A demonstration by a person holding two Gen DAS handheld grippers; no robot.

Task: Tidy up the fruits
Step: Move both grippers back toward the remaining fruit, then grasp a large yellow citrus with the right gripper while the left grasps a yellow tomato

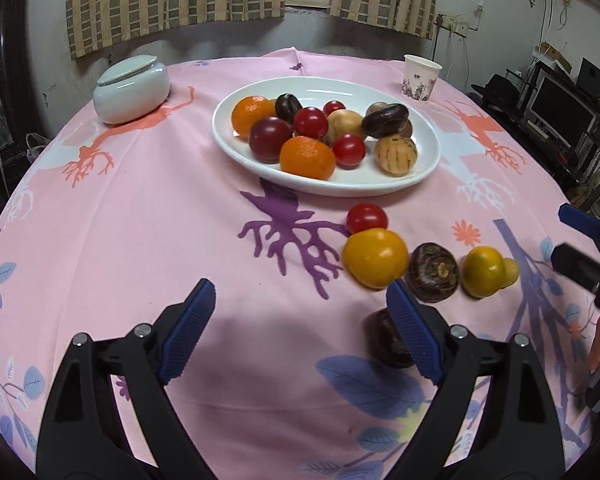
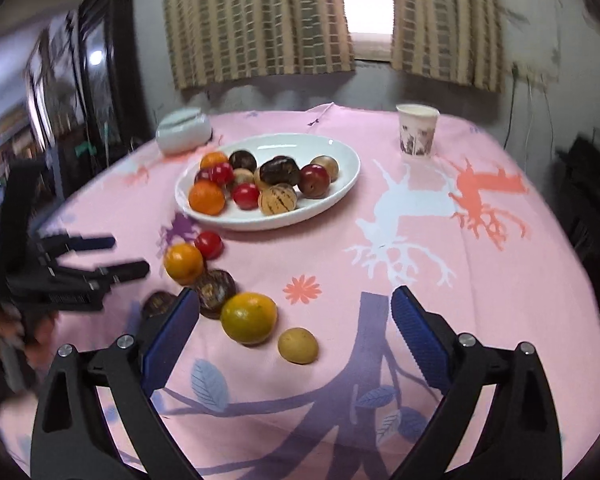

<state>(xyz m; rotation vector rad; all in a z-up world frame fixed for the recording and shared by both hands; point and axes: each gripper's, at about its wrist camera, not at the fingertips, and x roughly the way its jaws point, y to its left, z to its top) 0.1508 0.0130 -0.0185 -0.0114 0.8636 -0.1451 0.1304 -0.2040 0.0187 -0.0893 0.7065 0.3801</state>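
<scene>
A white oval plate holds several fruits: oranges, red tomatoes, plums, brown nuts. Loose on the pink cloth lie a red tomato, an orange, a dark brown fruit, a yellow-green citrus, a small tan fruit and another dark fruit. My left gripper is open and empty, left of the loose fruits. My right gripper is open, with the tan fruit between its fingers' line.
A white lidded jar stands at the back left. A paper cup stands at the back right. Curtains and a window are behind the table; shelves with electronics are to the right.
</scene>
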